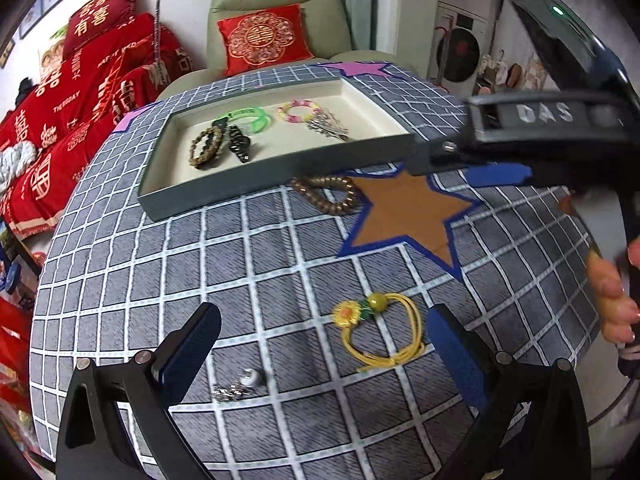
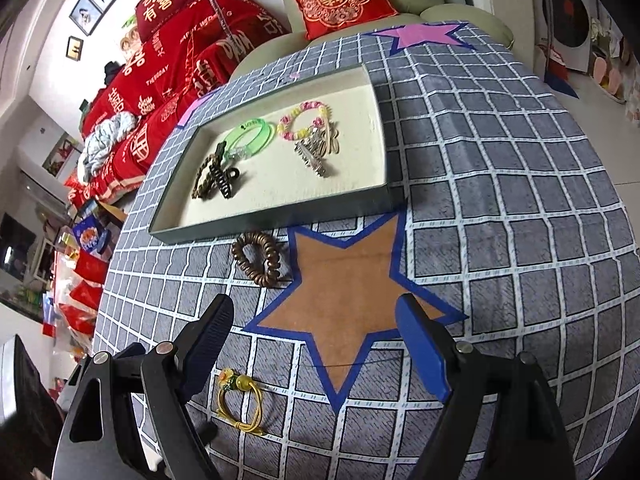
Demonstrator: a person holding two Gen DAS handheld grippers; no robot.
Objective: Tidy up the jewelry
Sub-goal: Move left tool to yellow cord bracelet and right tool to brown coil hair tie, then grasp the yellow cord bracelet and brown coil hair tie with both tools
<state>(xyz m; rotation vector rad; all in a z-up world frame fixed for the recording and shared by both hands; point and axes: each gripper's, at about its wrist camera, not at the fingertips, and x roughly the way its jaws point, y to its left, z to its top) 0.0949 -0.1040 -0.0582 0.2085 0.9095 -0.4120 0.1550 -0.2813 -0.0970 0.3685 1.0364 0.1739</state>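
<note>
A grey tray (image 1: 224, 188) (image 2: 256, 226) with a cream floor holds a green bangle (image 1: 250, 118), a brown bead bracelet (image 1: 206, 146), a black claw clip (image 1: 238, 144), a pink-yellow bead bracelet (image 1: 298, 110) and silver clips (image 1: 328, 128). A brown spiral hair tie (image 1: 326, 194) (image 2: 258, 258) lies on the cloth just before the tray. A yellow cord bracelet (image 1: 380, 330) (image 2: 240, 402) with a flower lies between my open left gripper's (image 1: 324, 344) fingers. A silver earring (image 1: 240, 386) lies near its left finger. My right gripper (image 2: 316, 348) is open and empty above the brown star.
The table has a grey checked cloth (image 1: 200, 280) with a brown star (image 1: 404, 212) (image 2: 348, 300) and a pink star (image 2: 424, 36). A green armchair (image 1: 276, 20) with a red cushion stands behind. Red bedding (image 1: 80, 92) lies at the left.
</note>
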